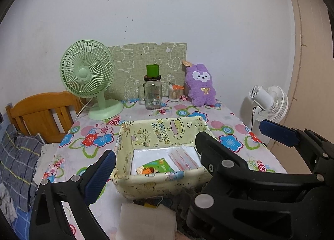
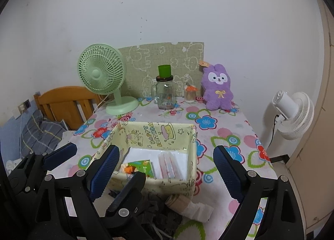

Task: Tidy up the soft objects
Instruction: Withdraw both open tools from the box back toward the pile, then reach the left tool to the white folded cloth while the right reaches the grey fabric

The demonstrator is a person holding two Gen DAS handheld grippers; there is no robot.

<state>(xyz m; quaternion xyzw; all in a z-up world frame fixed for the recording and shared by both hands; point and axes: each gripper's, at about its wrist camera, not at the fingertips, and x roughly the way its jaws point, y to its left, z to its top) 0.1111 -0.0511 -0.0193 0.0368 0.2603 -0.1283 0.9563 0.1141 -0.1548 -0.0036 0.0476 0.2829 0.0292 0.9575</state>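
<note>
Item: tidying of soft goods on a flower-print tablecloth [image 2: 221, 114], early stage by the look of it. Receptacle: 1 pale yellow fabric storage box [image 2: 187, 185] printed "Happy Birthday", centre of the table, open-topped. Contents so far: 1 green-and-orange illustrated packet [image 2: 139, 168] and 1 clear pack of pink-striped items [image 2: 168, 166], lying flat on a white liner; whether either counts as soft cannot be told. Outstanding, near edge of the table, just in front of the box: 1 folded white cloth [image 1: 146, 219], 1 dark crumpled fabric heap [image 2: 165, 217], and 1 beige roll trailing white gauze-like material [image 2: 187, 203]; none of these is in the box yet. Also outstanding, possibly: 1 purple plush rabbit [image 2: 218, 86], upright against the wall at the far edge, well apart from the box. Tools: left gripper [image 1: 155, 153], jaws spread wide, holding nothing, poised above the near left of the box; right gripper [image 2: 168, 169], jaws likewise wide and empty, straddling the box's near wall. Non-task fixtures: green desk fan [image 2: 102, 73], glass mason jar mug [image 2: 165, 93] with a green cup on its lid, white floor fan [image 2: 294, 114]. Judgement: most of the sorting remains.
</note>
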